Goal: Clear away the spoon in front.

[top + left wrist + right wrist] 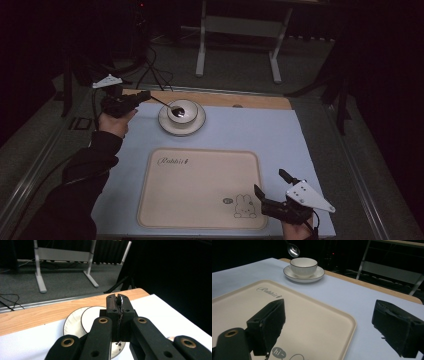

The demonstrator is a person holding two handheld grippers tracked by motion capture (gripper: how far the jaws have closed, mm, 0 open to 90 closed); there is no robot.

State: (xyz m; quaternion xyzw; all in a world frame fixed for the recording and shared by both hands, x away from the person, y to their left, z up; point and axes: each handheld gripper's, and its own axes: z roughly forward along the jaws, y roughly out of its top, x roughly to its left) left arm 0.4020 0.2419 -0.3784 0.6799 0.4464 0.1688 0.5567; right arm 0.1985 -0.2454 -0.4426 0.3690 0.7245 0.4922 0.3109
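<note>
left gripper (142, 96) clamping spoon (176, 109) (above cup (182, 111))

A cream tray (200, 187) lies on the near half of the pale blue mat (280, 135), with "Rabbit" lettering (173, 161) in its far left corner and a small rabbit drawing (243, 206) near its right front corner. The mat covers a wooden table (250, 100), whose bare edge shows along the far side. Beyond it, on grey carpet, stands a white metal frame (240, 35), and black cables (155, 70) trail across the floor at the left.
</note>
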